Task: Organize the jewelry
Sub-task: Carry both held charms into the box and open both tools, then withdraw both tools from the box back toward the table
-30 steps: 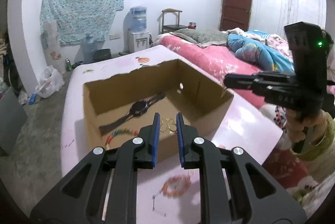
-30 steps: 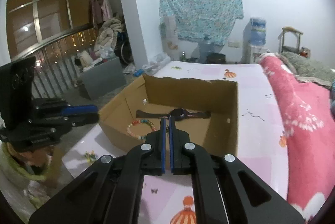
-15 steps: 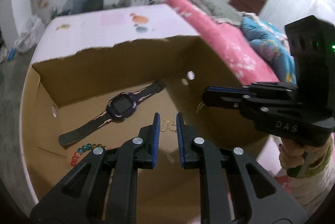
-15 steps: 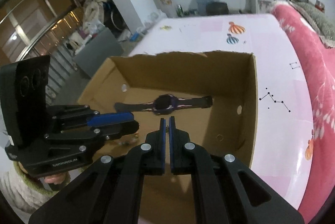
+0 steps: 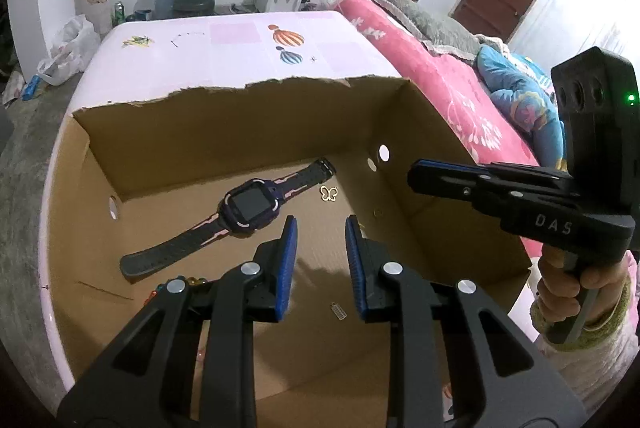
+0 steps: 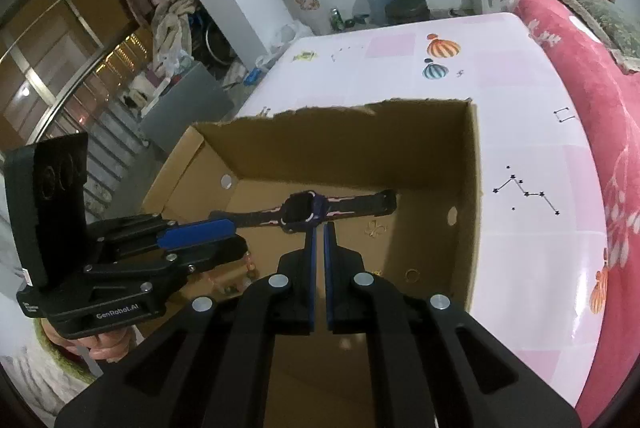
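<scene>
Left gripper [image 5: 320, 248] spread, nothing held, over cardboard box [image 5: 224, 132]; gold butterfly charm [image 5: 329, 192] on box floor beside smartwatch [image 5: 250, 206]; right gripper [image 6: 320, 260] nearly closed, empty; advise lifting clear vertically, avoiding torn wall.

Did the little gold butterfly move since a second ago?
Yes. The gold butterfly was pinched in the left gripper; now it lies on the cardboard box floor, beside the watch strap's end.
</scene>
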The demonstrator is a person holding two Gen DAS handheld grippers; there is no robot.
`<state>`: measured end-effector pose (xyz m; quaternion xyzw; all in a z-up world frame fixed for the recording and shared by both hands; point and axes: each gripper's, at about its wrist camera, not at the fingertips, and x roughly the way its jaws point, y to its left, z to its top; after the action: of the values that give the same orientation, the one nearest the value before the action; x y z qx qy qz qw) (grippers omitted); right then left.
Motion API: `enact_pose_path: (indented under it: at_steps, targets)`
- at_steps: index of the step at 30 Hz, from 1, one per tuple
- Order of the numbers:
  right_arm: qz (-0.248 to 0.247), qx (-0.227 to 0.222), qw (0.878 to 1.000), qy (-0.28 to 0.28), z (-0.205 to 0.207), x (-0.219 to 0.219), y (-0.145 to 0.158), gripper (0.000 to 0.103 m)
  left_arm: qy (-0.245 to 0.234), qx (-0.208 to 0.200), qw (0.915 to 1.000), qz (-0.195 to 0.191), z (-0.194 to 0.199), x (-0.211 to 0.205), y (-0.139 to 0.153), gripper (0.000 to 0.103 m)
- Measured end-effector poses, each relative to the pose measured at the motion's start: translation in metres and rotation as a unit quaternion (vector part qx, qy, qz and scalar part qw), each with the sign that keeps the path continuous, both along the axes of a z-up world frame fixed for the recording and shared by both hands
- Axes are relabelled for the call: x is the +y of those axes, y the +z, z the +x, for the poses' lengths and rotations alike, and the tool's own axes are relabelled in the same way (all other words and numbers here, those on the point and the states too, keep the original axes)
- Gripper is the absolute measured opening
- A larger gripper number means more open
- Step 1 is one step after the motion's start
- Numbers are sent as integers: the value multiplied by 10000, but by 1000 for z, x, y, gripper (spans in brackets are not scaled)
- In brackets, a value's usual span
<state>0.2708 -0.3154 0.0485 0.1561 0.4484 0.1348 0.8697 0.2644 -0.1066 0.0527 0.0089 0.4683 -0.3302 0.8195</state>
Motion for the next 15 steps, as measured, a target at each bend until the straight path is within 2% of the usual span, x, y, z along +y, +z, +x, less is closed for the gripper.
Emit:
enact_pose_path:
  at_steps: [2,4,6,8,9,10,11,12,14,15]
  targets:
    - [40,-62,10000,-46,-5,-1,5,5,18,-30,10000,-23,-3,3,3,23]
    - [92,-149,9998,-81,-10,-2,11,11,43,-75,9999,-55,-8,7,8,24]
    - [143,-317,9993,-147,-21,-2,21,33,91,-138,9998,-93,-14,13,13,33]
    - [164,-452,9986,-200,-32,-2,29,40,128,-248,9995,-117,-23,19,20,40]
    - [189,-509,9983,-222,-39,0,33,45,153,-334,9992,-140,-30,24,25,48]
    - [222,-568,9979,-239,-45,0,36,47,181,-396,9990,-142,-35,29,28,60]
    - [257,-635,9973,-263,-51,1,40,50,229,-485,9985,-117,-41,33,32,66]
    - [298,-731,9965,-274,-60,3,43,51,255,-579,9979,-95,-48,37,37,67]
    - [342,-878,9952,-272,-75,6,49,54,234,-709,9972,-79,-59,44,44,79]
    - [357,-930,9947,-267,-80,8,51,57,212,-780,9967,-72,-69,49,48,82]
